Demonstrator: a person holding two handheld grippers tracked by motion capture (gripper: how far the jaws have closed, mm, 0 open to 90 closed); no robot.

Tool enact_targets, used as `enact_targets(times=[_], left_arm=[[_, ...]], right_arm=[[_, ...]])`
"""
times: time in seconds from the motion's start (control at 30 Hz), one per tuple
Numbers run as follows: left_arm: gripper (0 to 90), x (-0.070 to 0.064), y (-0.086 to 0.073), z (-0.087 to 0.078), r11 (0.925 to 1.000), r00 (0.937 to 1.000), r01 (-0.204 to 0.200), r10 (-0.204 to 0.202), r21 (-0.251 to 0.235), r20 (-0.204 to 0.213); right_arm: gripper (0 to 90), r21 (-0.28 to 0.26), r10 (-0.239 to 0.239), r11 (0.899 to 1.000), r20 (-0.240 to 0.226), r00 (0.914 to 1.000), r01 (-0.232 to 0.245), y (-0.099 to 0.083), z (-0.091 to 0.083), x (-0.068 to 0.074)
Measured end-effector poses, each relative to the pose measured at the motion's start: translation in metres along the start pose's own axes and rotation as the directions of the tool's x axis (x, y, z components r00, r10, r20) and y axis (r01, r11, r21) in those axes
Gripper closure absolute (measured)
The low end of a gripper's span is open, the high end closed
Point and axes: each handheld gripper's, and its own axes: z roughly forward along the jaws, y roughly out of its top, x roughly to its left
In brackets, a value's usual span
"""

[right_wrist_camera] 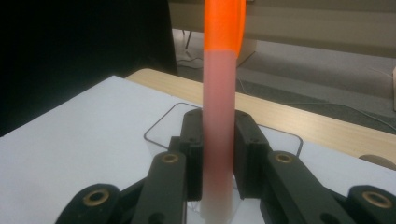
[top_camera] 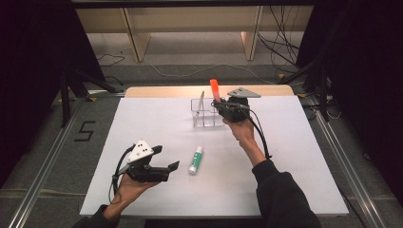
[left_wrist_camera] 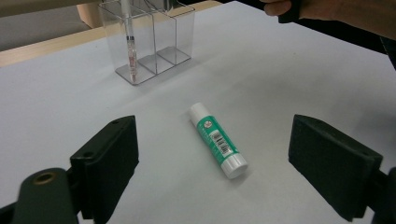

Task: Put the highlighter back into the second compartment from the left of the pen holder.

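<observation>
My right gripper [top_camera: 227, 105] is shut on a marker [top_camera: 214, 89] with a pale pink body and an orange cap, held upright at the right end of a clear three-compartment organizer [top_camera: 207, 114]. In the right gripper view my right gripper [right_wrist_camera: 218, 151] clamps the marker [right_wrist_camera: 219, 107] mid-body above the organizer's rim [right_wrist_camera: 156, 123]. A thin pen [top_camera: 201, 101] leans in the organizer's left compartment. A green and white glue stick [top_camera: 195, 160] lies on the white table. My left gripper [top_camera: 166, 157] is open just left of it. The left gripper view shows the glue stick [left_wrist_camera: 217, 140] lying between the jaws of my left gripper [left_wrist_camera: 212, 156], not touching them.
The white tabletop [top_camera: 285, 156] has a wooden strip [top_camera: 157, 91] along its far edge. Beyond it are wooden shelf legs [top_camera: 135, 40] and cables on the floor [top_camera: 280, 47]. In the left gripper view the organizer [left_wrist_camera: 154, 42] stands farther off with the pen [left_wrist_camera: 130, 46] inside.
</observation>
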Motion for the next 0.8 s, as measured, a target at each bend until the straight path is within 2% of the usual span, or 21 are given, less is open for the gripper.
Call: enact_targets(times=[0.4, 0.57, 0.8], left_arm=[[15.7, 0.000, 0.000, 0.001, 1.0000, 1.0000, 0.001, -0.001, 0.000, 0.004], [15.6, 0.000, 0.000, 0.001, 0.9999, 0.9999, 0.011, -0.011, -0.003, 0.001], [15.7, 0.000, 0.000, 0.001, 1.0000, 1.0000, 0.004, -0.004, 0.003, 0.005]], right_arm=[[76.7, 0.003, 0.033, 0.999, 0.036, 0.9988, -0.033, 0.001, 0.022, -0.004], [76.6, 0.008, 0.035, 0.999, 0.046, 0.9983, -0.035, 0.000, 0.030, -0.003], [76.6, 0.016, 0.042, 0.999, 0.052, 0.9978, -0.042, -0.001, 0.040, -0.001]])
